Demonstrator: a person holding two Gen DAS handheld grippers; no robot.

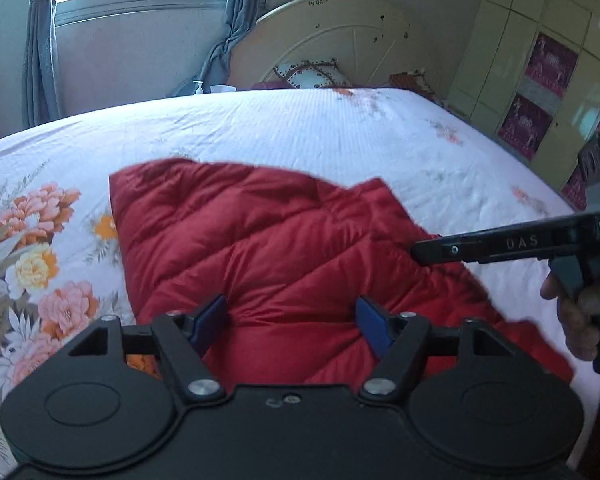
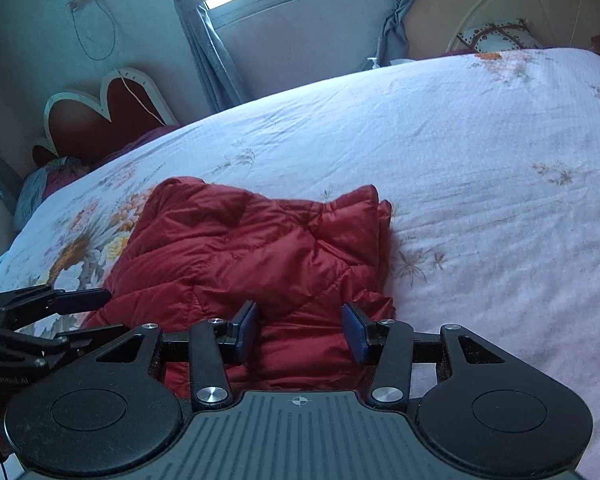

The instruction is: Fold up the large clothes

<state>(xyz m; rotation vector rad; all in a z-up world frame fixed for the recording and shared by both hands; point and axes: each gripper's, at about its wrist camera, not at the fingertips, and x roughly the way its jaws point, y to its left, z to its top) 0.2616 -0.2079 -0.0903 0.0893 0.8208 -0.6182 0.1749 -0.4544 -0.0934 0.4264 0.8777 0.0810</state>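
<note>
Floral bed (image 1: 300, 128) carries the red jacket (image 1: 260, 240), lying at 12 o'clock from both my tongs, long axis running 10 to 4. Left gripper (image 1: 290, 326) and right gripper (image 2: 300, 330) are both apart, empty; right sits nearer its loose edge.

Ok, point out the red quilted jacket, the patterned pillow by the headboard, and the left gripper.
red quilted jacket (image 1: 268, 240), left wrist view, middle of its quilted surface.
patterned pillow (image 1: 312, 76), left wrist view, centre of its face.
left gripper (image 1: 291, 326), left wrist view, midway between its blue fingertips.
</note>
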